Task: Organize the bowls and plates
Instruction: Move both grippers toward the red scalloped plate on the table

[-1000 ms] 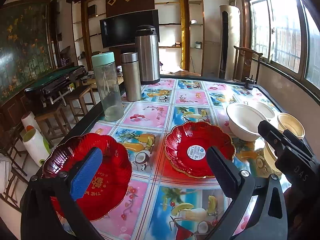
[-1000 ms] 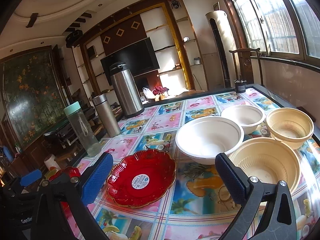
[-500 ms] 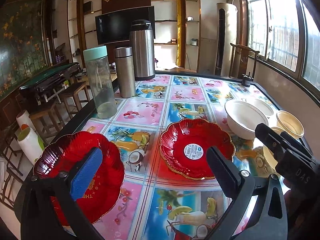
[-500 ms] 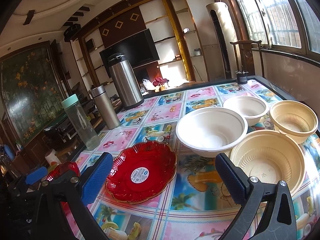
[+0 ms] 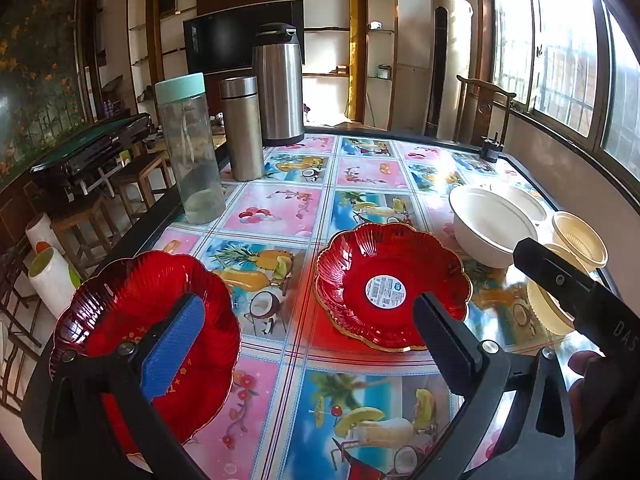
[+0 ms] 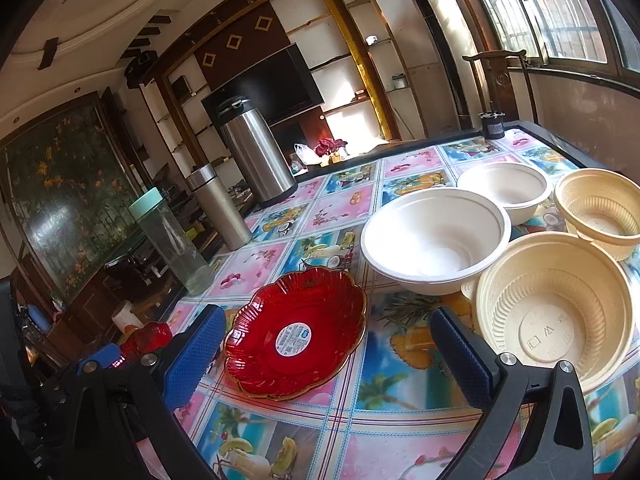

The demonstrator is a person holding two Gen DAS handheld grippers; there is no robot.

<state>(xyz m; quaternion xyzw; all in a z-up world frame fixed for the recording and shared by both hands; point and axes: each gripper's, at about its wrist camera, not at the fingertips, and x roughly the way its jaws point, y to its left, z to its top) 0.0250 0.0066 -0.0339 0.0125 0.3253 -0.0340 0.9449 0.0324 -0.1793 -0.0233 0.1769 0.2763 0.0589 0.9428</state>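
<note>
Both the left gripper and right gripper hover with fingers spread, holding nothing. Two empty red plates lie flat on the worktop, one at its left edge. Four empty bowls stand upright near the right edge.

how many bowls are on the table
4: large white bowl mid-table, small white bowl behind it, large cream bowl nearest, small cream bowl far right. None seem hidden.

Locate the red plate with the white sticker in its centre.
The red scalloped plate with the white sticker lies flat on the fruit-print tablecloth, centre in both views, left of the large white bowl and right of the other red plate.
</note>
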